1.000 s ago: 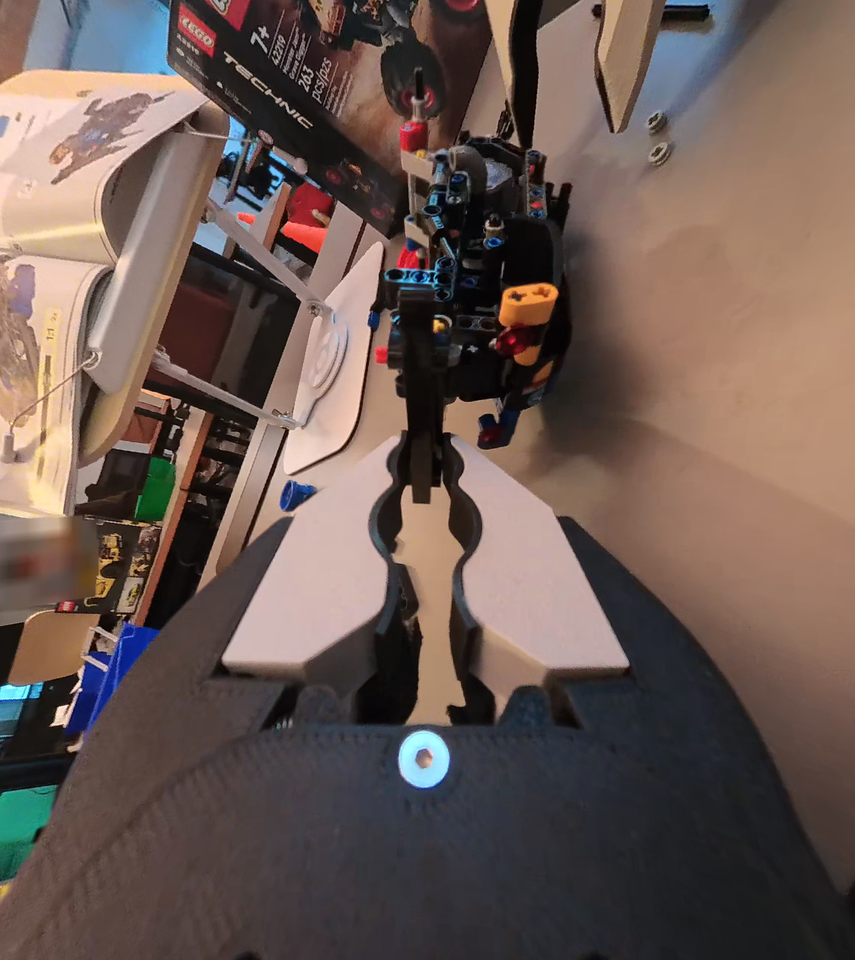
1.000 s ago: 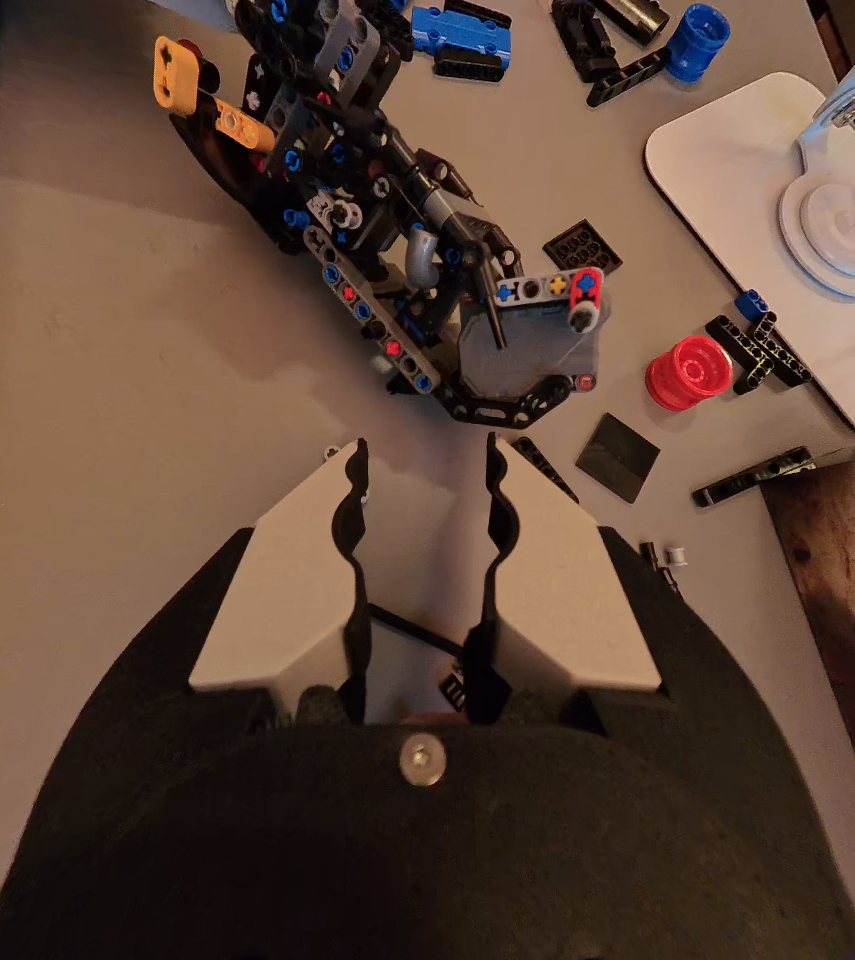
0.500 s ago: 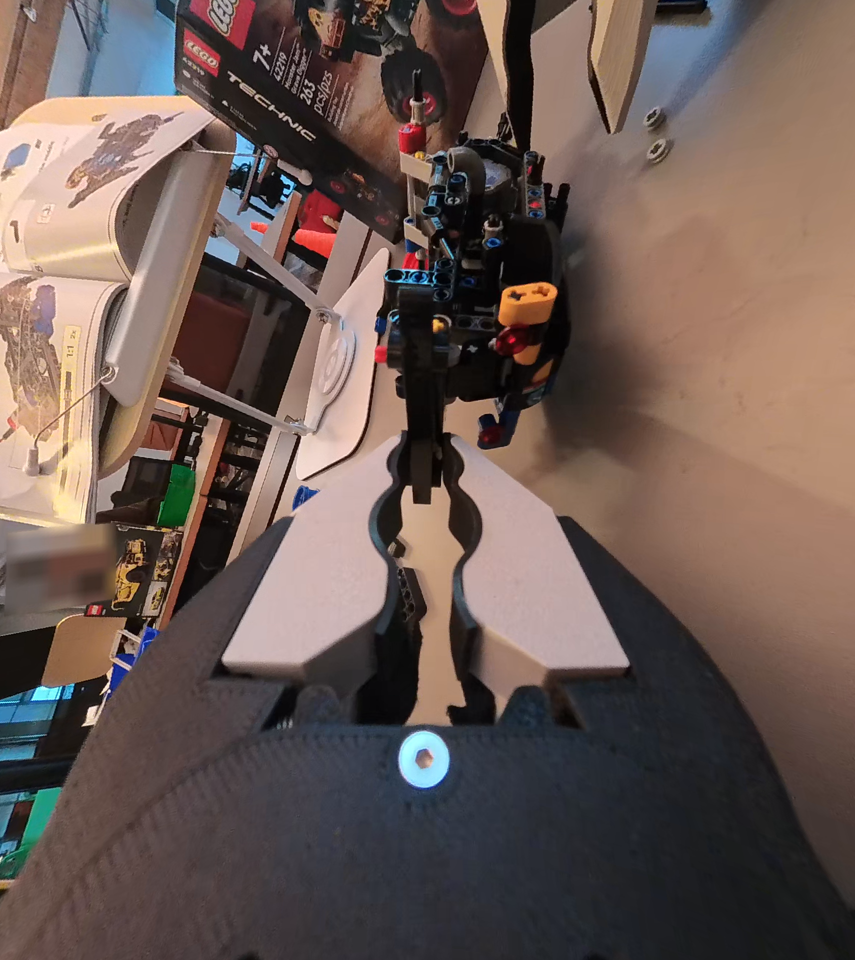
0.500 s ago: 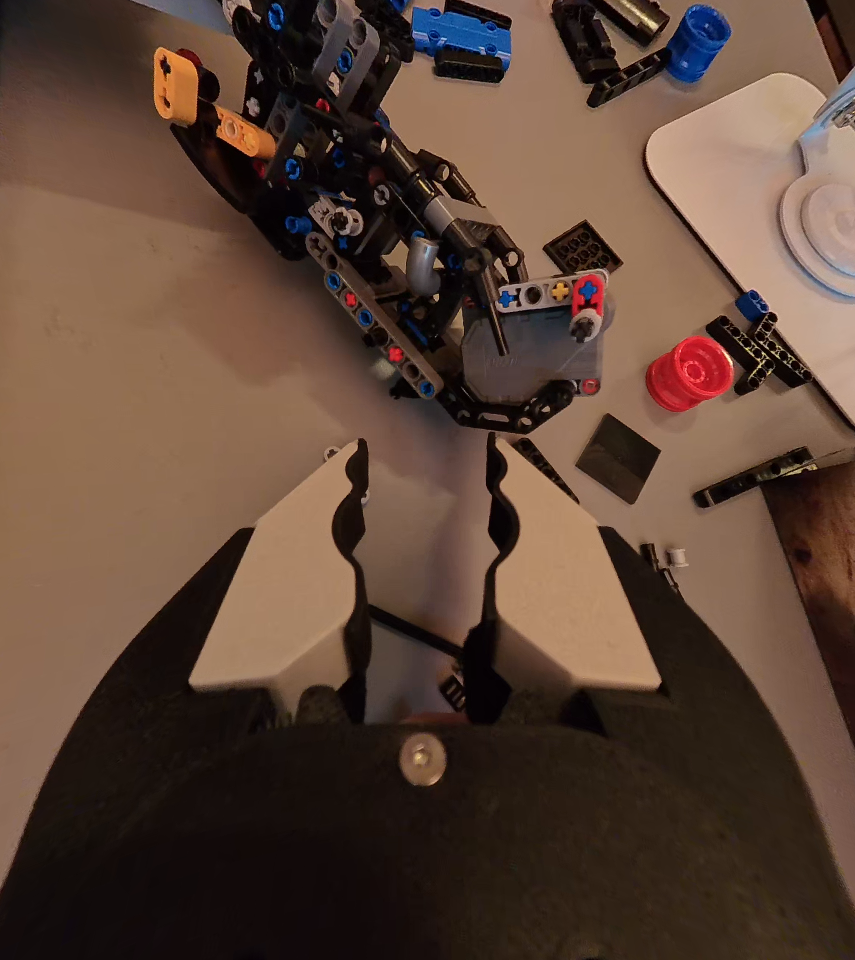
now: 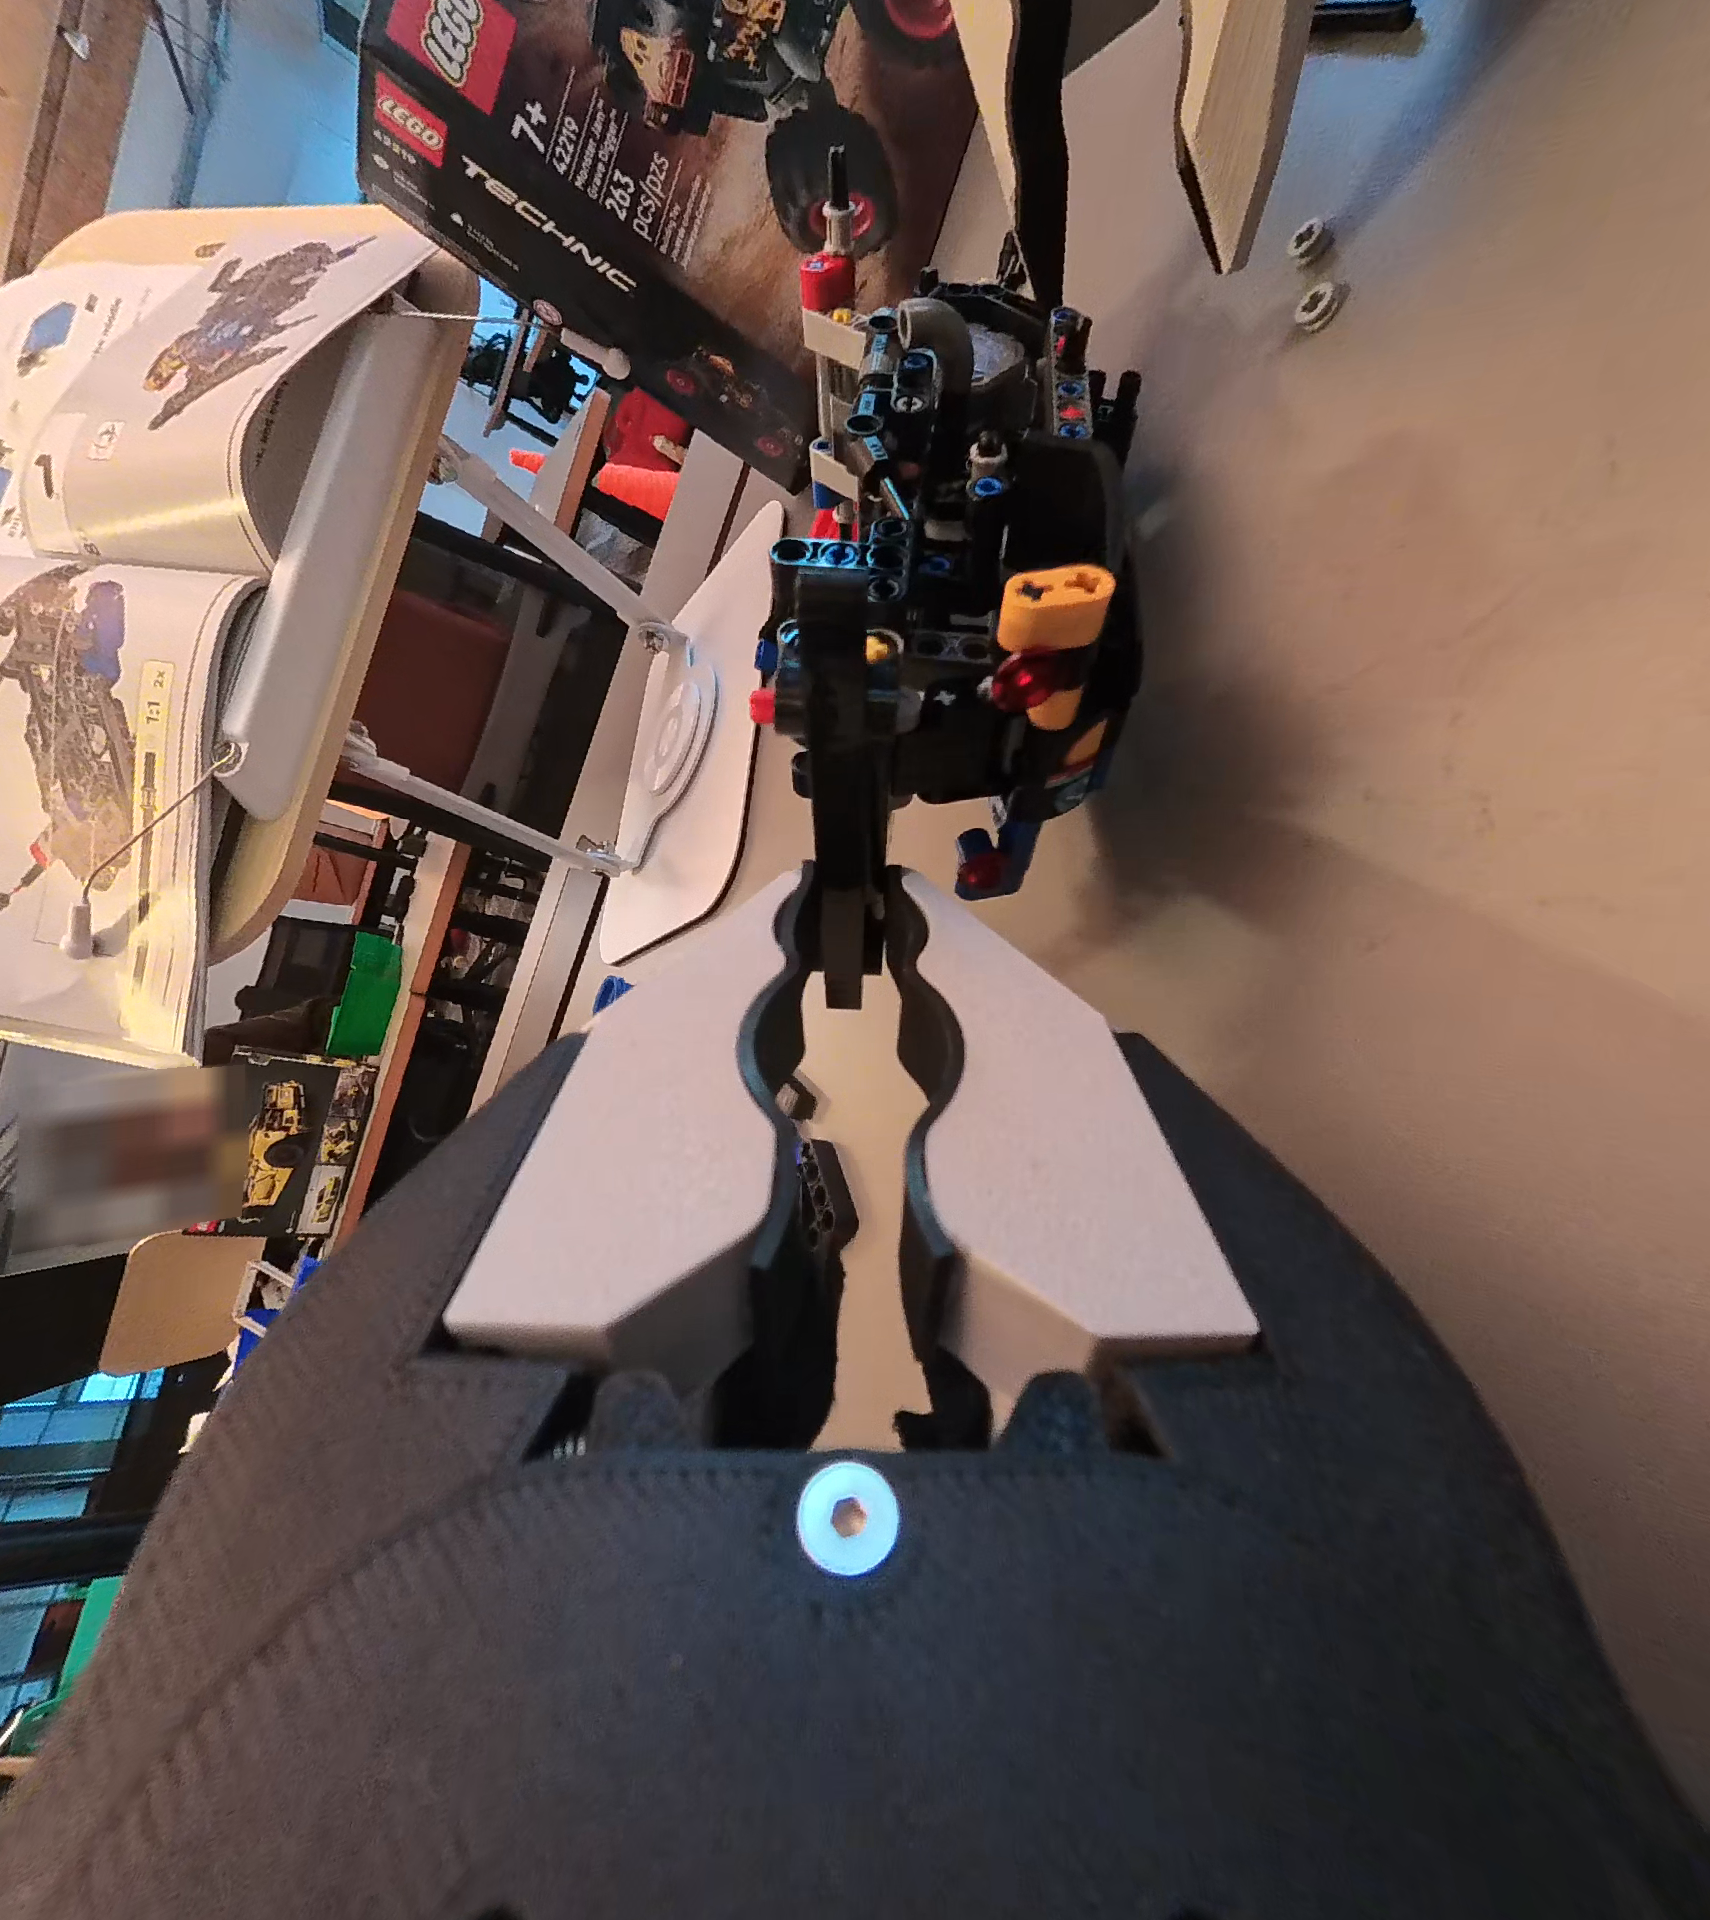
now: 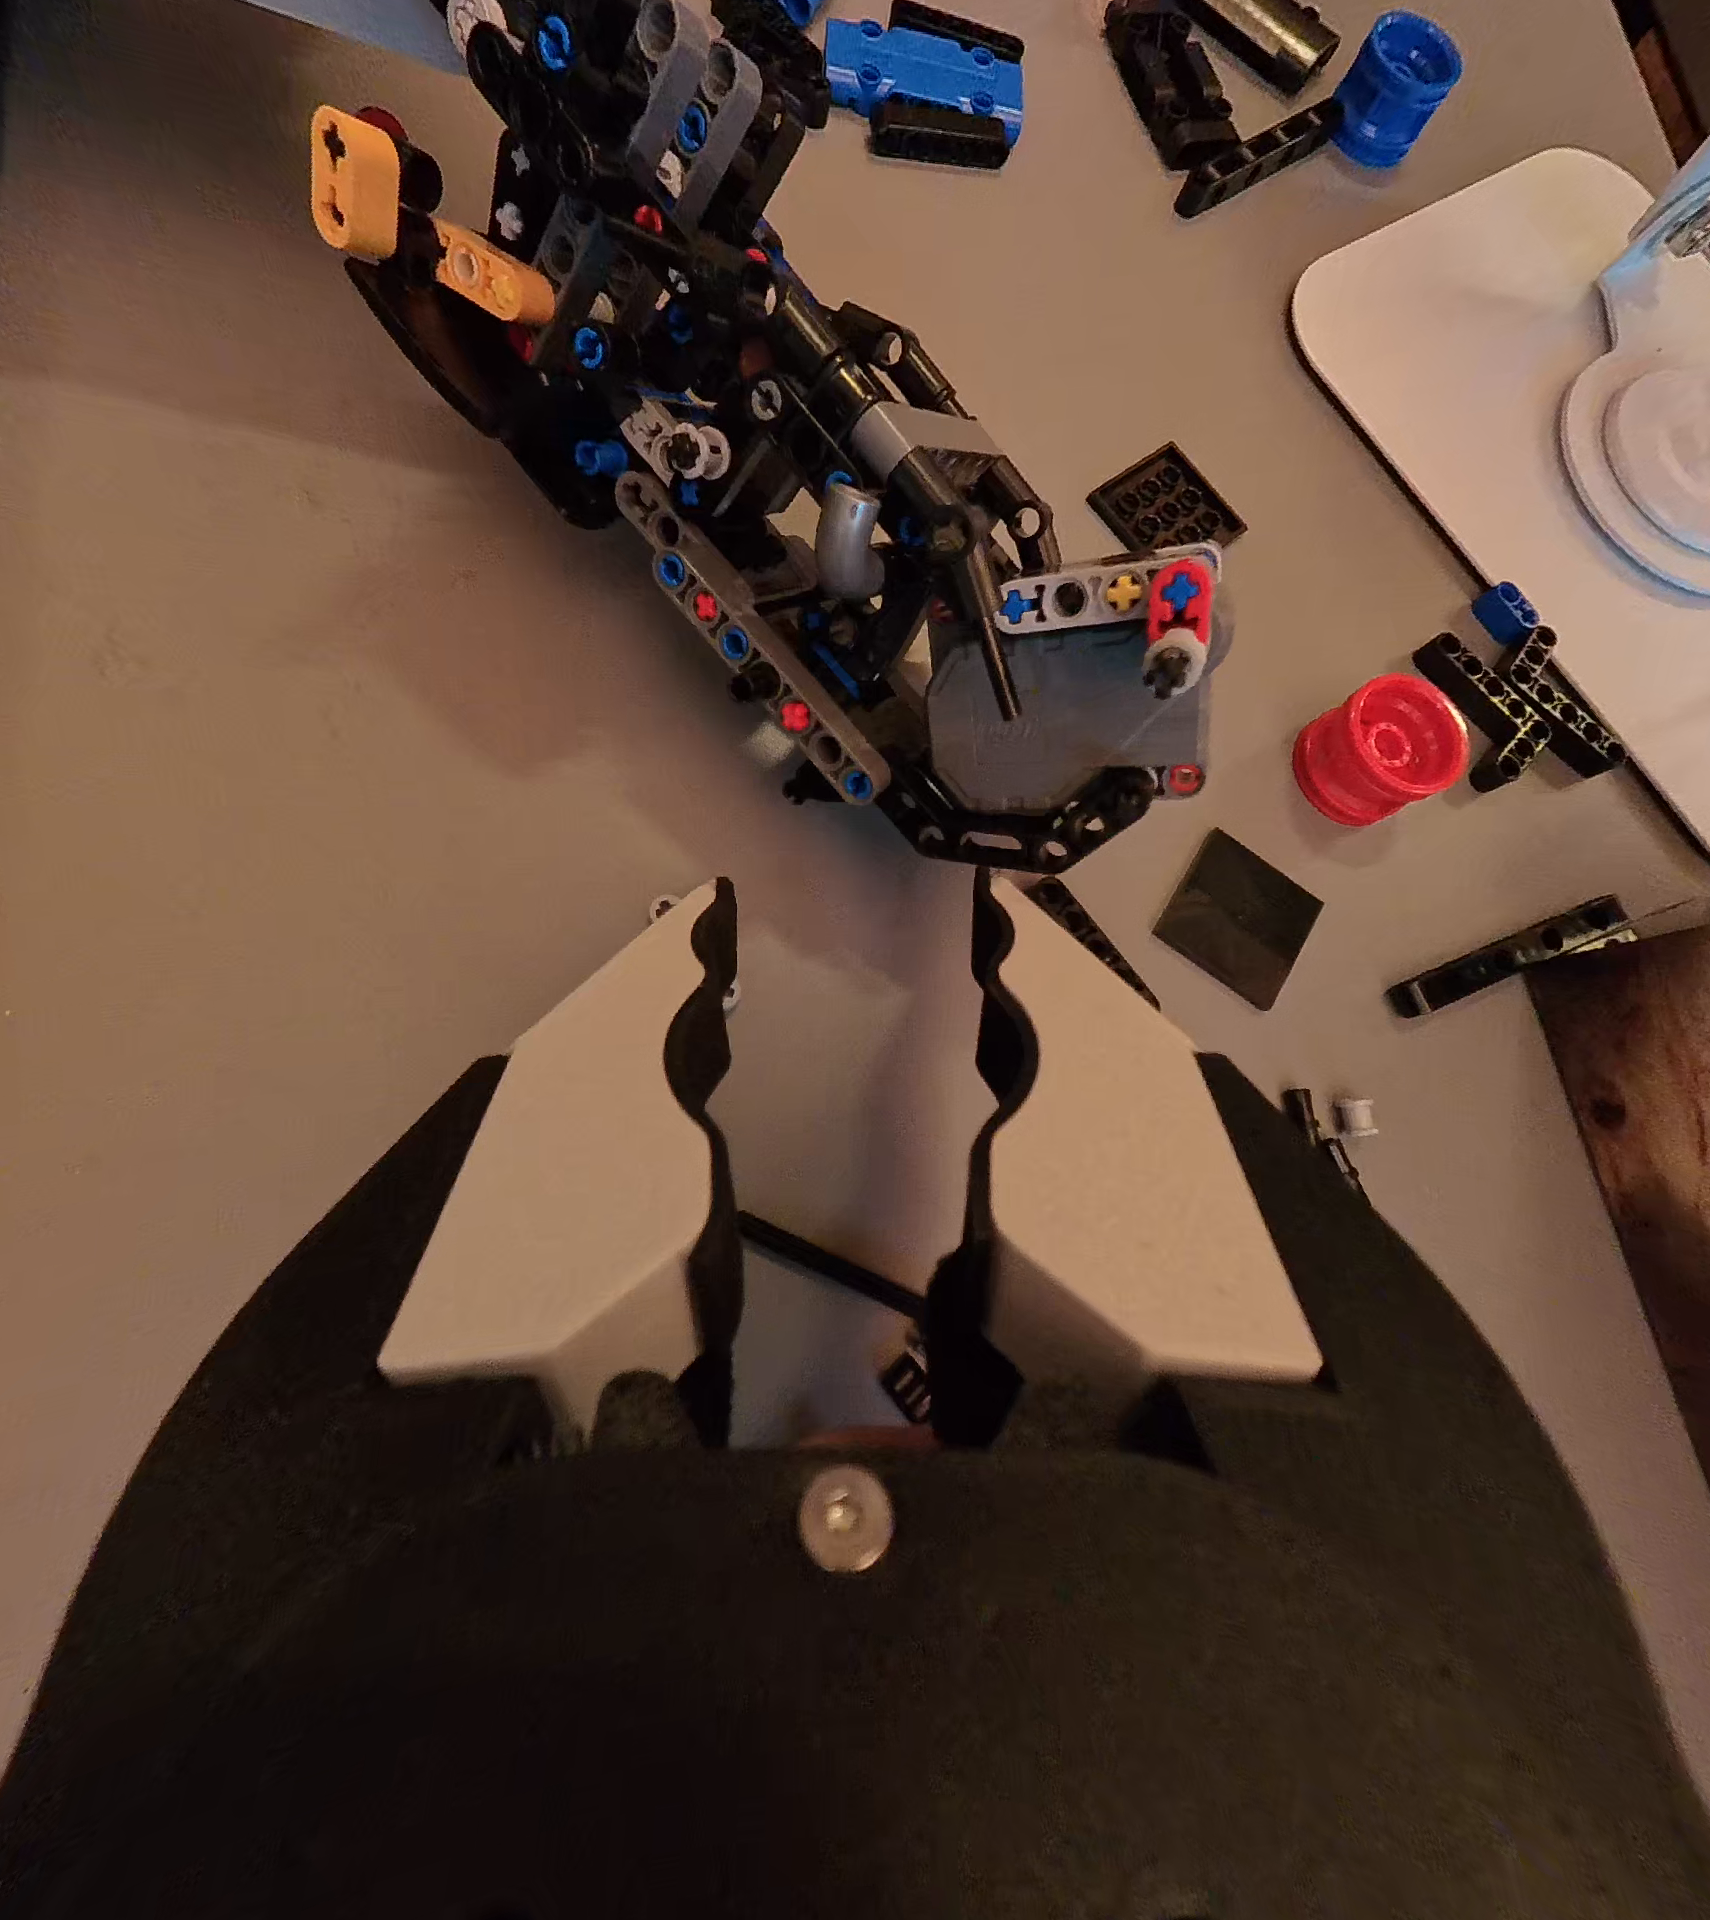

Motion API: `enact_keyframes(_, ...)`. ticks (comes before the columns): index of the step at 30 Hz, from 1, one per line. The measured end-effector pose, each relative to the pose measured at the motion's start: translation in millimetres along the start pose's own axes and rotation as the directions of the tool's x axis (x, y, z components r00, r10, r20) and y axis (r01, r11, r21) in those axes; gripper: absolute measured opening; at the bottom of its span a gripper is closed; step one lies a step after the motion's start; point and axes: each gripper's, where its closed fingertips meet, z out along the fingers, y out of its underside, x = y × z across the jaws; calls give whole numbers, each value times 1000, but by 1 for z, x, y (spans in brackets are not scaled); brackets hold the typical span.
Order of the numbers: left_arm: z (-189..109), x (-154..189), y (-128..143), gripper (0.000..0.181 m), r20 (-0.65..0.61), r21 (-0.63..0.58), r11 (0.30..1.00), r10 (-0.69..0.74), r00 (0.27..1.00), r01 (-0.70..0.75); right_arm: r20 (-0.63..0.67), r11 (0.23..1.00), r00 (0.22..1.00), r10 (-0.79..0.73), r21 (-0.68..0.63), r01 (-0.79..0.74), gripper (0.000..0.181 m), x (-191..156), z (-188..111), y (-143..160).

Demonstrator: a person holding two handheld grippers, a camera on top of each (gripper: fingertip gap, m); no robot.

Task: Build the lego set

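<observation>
The half-built black, blue and orange lego vehicle [image 5: 976, 582] lies on its side on the grey table. My left gripper [image 5: 846, 914] is shut on a black beam [image 5: 840, 790] that sticks out of the vehicle's near end. In the right wrist view the same vehicle [image 6: 778, 468] lies ahead. My right gripper [image 6: 846, 904] is open and empty, just short of the vehicle's black curved end [image 6: 1017, 826]. The right gripper's fingers [image 5: 1235, 125] show at the top of the left wrist view.
Loose parts lie right of the vehicle: a red wheel hub [image 6: 1381, 748], a blue hub [image 6: 1396, 88], black beams [image 6: 1516, 707], a black tile [image 6: 1235, 920]. A white stand base [image 6: 1516, 416] holds the instruction booklet [image 5: 72, 623]. The set's box [image 5: 643, 187] stands behind. About 15 cm separates my left fingertips from my right. To reach the red wheel hub [image 6: 1381, 748] in a straight line is about 11 cm for my right fingers, about 20 cm for my left.
The left gripper has turned slightly with the vehicle in its hold, so the vehicle has shifted a little in the right wrist view. The right gripper has stayed open and still.
</observation>
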Motion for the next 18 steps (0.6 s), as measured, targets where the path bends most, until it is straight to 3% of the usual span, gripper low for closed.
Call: enact_keyframes(18, 0, -1, -3, 10, 26, 1, 999, 37, 999, -37, -27, 999, 999, 43, 5, -43, 45, 9, -3, 2)
